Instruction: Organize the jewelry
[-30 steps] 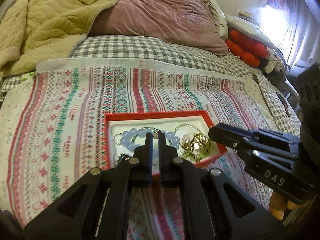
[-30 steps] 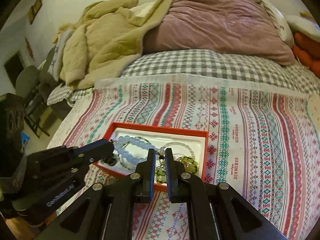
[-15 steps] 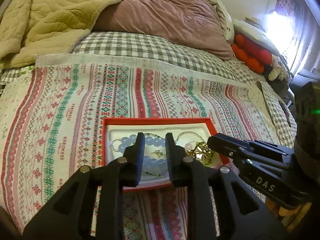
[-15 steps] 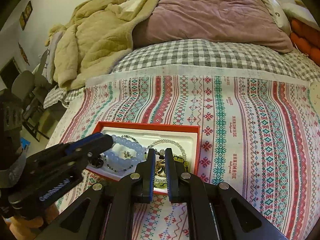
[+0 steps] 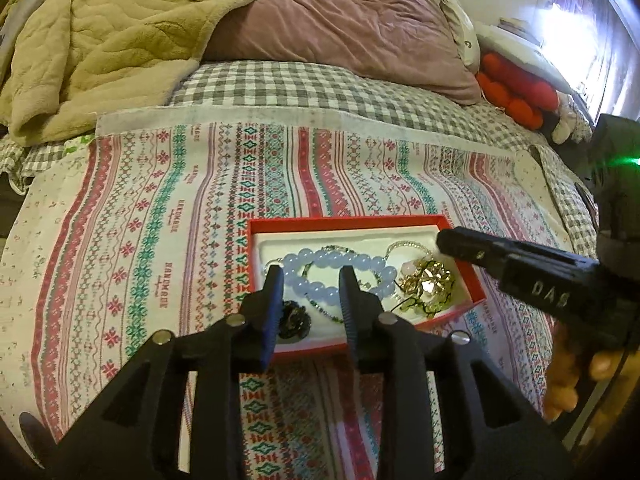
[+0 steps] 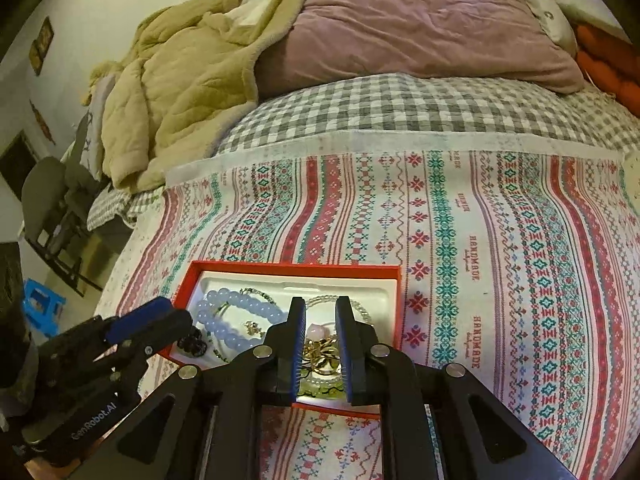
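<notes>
Where the jewelry lies: all pieces seen are heaped in the red box [image 5: 362, 225] on the bed's patterned cloth [image 6: 480, 240].
Left tongs [image 5: 310, 280]: held apart, empty, poised over the blue bead bracelet [image 5: 332, 276].
Right tongs [image 6: 320, 312]: held apart, empty, poised over the gold tangle [image 6: 320, 354].
Step in hand: an approach to the pile is judged; sorting or a final tidy cannot be told apart.
Next move: a lone strand must be isolated, as the pieces overlap.
View difference: a chair [image 6: 44, 196] is shown only by the right view; the bright window [image 5: 576, 28] only by the left.

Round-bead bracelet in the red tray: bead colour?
Pale translucent blue bracelet; clearest in the left wrist view.
</notes>
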A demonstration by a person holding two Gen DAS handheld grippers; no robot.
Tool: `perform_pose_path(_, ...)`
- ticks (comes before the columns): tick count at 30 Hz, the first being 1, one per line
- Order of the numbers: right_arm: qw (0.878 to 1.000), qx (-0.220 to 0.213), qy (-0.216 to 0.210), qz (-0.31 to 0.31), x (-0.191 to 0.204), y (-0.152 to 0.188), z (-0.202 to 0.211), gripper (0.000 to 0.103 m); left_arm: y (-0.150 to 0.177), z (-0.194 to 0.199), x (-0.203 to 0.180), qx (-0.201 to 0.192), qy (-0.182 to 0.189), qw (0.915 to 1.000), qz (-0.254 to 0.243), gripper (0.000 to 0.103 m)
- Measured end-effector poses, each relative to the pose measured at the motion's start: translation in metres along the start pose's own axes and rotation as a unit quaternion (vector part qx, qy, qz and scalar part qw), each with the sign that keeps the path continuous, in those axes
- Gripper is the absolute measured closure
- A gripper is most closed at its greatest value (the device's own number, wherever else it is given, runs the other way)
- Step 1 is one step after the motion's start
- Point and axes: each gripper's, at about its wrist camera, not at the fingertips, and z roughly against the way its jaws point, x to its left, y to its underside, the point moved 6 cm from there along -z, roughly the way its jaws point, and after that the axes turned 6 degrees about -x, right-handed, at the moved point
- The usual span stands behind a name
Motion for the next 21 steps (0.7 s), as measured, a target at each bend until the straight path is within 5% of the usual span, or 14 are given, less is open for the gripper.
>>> perform_pose_path(6,1.0,0.002,0.004,0.006,0.0,0.003,0.016,0.087,0.008,0.012,-0.003,0.006,-0.014,0.9999,-0.006,0.043)
perform_pose_path(16,0.999,0.02,0.023,0.04,0.01,0.027,0.049,0.085,0.036,0.034,-0.004,0.05,-0.057,0.997,-0.014,0.018)
perform_pose_path(19,0.998,0.028,0.031,0.048,0.014,0.036,0.056,0.077,0.045,0.041,-0.006,0.062,-0.068,0.9956,-0.015,0.012)
perform_pose_path(21,0.998,0.033,0.035,0.047,0.015,0.041,0.059,0.055,0.049,0.045,-0.007,0.064,-0.077,0.9948,-0.016,0.008)
